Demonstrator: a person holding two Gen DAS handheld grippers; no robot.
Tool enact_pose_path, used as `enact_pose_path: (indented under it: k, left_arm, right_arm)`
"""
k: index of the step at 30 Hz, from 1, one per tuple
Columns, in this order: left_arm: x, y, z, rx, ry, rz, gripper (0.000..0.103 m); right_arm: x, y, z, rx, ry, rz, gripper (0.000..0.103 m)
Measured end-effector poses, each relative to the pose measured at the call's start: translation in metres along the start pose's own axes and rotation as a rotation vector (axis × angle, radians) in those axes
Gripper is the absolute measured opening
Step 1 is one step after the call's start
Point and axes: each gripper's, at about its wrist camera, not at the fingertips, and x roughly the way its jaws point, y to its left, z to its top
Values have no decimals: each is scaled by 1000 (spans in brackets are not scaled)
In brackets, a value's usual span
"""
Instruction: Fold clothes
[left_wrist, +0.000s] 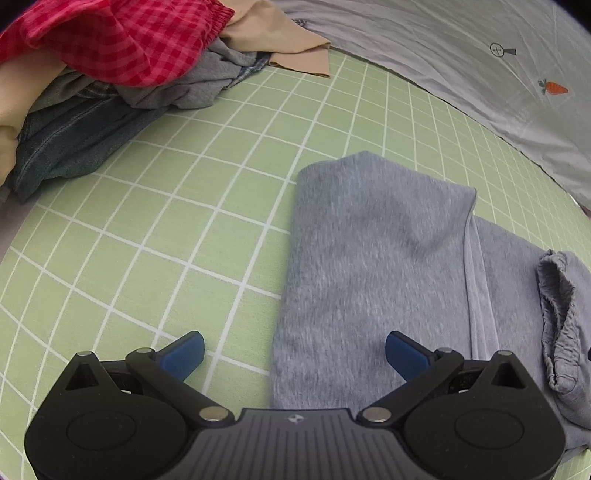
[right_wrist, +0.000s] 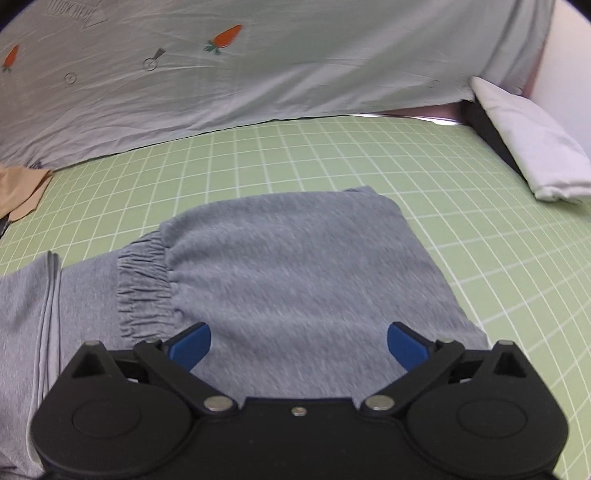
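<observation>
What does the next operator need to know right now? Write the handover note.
Left tool: open, holding nothing, over the left edge of the grey shorts.
Right tool: open, empty, over the shorts' other end, past the elastic waistband.
Shorts lie flat on the green grid mat, already folded at least once.
Unfolded pile at the mat's far left: red checked piece on top, denim, grey and beige beneath.
A folded white item sits at the far right.
Left: finish the shorts, then work through the pile.
</observation>
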Motion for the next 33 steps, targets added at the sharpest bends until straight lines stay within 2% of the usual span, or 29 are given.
enact_pose_path:
  k: [4, 8, 10, 12, 13, 15, 17, 21, 25, 28, 33]
  left_arm:
    - [-1, -1, -4, 6, -13, -2, 101]
    - [-5, -2, -6, 9, -46, -5, 90]
    - [-7, -2, -6, 10, -64, -7, 77]
    - [-9, -3, -7, 7, -77, -18, 55]
    - [-9, -3, -6, -1, -75, -38, 50]
    - [-8, -3, -3, -33, -60, -76, 22]
    - [-10, -4, -1, -57, -50, -108, 9]
    - [-35, -19, 1, -74, -92, -198, 8]
    - [-66, -56, 8, -117, -139, -307, 7]
    - [-82, -108, 11, -93, -160, -356, 7]
    - [-90, -224, 3, 17, -161, -459, 7]
  right_arm:
    - [-3, -5, -4, 12, -6, -13, 103]
    - [-10, -6, -5, -3, -9, -13, 103]
    - [-13, -6, -8, -26, 7, -24, 103]
    - [-15, -7, -12, -50, 39, -40, 103]
    - [-16, -9, -14, -51, 50, -44, 103]
    - [-18, -15, -18, -43, 70, -50, 103]
    - [-22, -23, -21, -27, 73, -48, 103]
    - [-28, -41, -27, -24, 85, -47, 103]
    - [-29, -74, -26, -28, 100, -45, 103]
    - [-29, -108, -22, -10, 100, -58, 103]
    - [-25, -180, -17, 54, 97, -62, 103]
